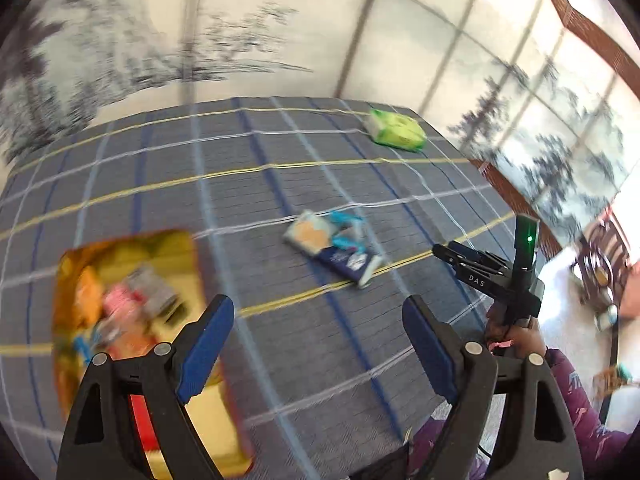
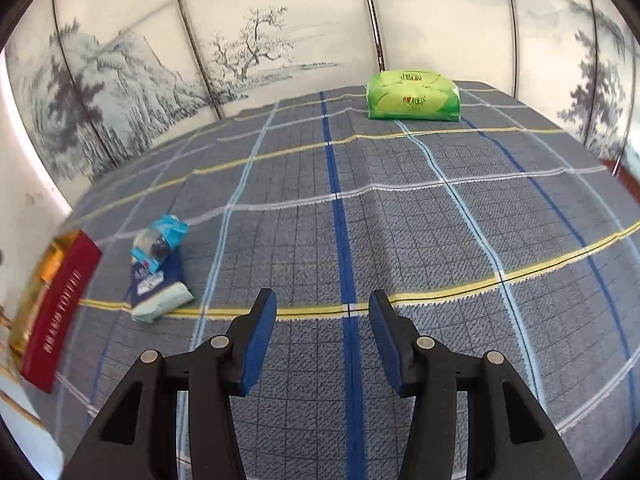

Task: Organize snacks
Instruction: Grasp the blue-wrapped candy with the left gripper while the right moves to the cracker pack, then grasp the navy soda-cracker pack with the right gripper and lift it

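Observation:
A gold and red box (image 1: 188, 248) holding several snack packets lies on the plaid cloth at the left; its red side also shows in the right wrist view (image 2: 60, 304). Loose snacks lie mid-table: a dark blue packet (image 1: 348, 264) (image 2: 156, 280), a light blue packet (image 1: 348, 228) (image 2: 160, 240) on it, and a pale packet with an orange picture (image 1: 310, 232). My left gripper (image 1: 318, 332) is open and empty, above the cloth just right of the box. My right gripper (image 2: 322, 320) is open and empty, right of the loose snacks; it also shows in the left wrist view (image 1: 444, 250).
A green tissue pack (image 1: 396, 130) (image 2: 414, 96) sits at the table's far side. The table with the blue-grey plaid cloth (image 2: 400, 220) is backed by painted wall panels. A wooden chair (image 1: 604, 264) stands beyond the right edge.

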Available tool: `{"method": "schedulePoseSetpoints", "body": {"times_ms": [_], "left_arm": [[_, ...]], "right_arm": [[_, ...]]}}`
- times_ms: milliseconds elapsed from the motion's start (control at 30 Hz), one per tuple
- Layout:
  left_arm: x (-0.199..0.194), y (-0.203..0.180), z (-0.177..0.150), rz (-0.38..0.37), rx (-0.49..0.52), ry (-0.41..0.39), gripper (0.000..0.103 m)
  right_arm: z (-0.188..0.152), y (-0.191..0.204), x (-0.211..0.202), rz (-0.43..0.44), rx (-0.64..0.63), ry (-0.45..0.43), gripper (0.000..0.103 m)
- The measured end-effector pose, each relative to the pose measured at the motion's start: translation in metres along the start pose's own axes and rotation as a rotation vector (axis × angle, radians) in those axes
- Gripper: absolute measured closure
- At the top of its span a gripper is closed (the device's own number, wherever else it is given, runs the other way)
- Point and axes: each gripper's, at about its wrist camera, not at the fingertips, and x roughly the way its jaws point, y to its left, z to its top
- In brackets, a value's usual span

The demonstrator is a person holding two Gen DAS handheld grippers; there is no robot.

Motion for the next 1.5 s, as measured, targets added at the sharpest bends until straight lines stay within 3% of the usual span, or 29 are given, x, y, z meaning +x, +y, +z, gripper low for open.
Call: {"method": "schedulePoseSetpoints", "body": {"times_ms": [67,167,267,433,633,667,700,733,900,1067,1200,1267,1300,1500], "left_arm": [[0.032,-0.025,0.021,0.015,0.089,0.022,0.021],[0.076,-0.051,0.041,0.037,0.176,0.07,0.033],[0.115,-0.058,0.053,0.03,0.205,0.135,0.034],[0.162,-0.055,0.061,0.115,0.213,0.19,0.036],[0.193,-0.06,0.062,0.183,0.28,0.203,0.042],[0.196,-0.06,0.061,0.176,0.285,0.209,0.055],[0.202,-0.059,0.059,0.156,0.288,0.228,0.08],[0.206,-0.059,0.057,0.154,0.291,0.247,0.08],[0.179,-0.064,0.044,0.206,0.285,0.152,0.081],[0.106,-0.066,0.017,0.178,0.218,0.068,0.081],[0.063,-0.052,-0.002,0.132,0.113,0.059,0.08],[0.043,-0.043,-0.011,0.129,0.081,0.04,0.08],[0.036,-0.041,-0.015,0.137,0.07,0.031,0.08],[0.001,-0.018,-0.032,0.155,0.011,-0.006,0.08]], "right_arm": [[0.0,-0.004,-0.001,0.027,0.0,-0.015,0.051],[0.0,-0.002,-0.002,0.063,-0.009,-0.029,0.049],[-0.002,-0.008,-0.008,0.103,0.009,-0.055,0.046],[-0.004,-0.01,-0.011,0.143,0.02,-0.076,0.045],[-0.005,-0.011,-0.012,0.167,0.022,-0.087,0.042],[-0.005,-0.012,-0.013,0.168,0.027,-0.088,0.042],[-0.004,-0.013,-0.012,0.167,0.032,-0.088,0.041],[-0.004,-0.013,-0.012,0.167,0.036,-0.087,0.041],[-0.003,-0.013,-0.009,0.158,0.038,-0.068,0.04],[-0.001,0.001,-0.003,0.188,-0.045,-0.026,0.04],[0.005,0.043,0.001,0.306,-0.2,0.02,0.034],[0.009,0.068,0.006,0.347,-0.291,0.027,0.016],[0.011,0.081,0.011,0.351,-0.341,0.03,0.014],[0.024,0.136,0.058,0.324,-0.492,0.134,0.014]]}}
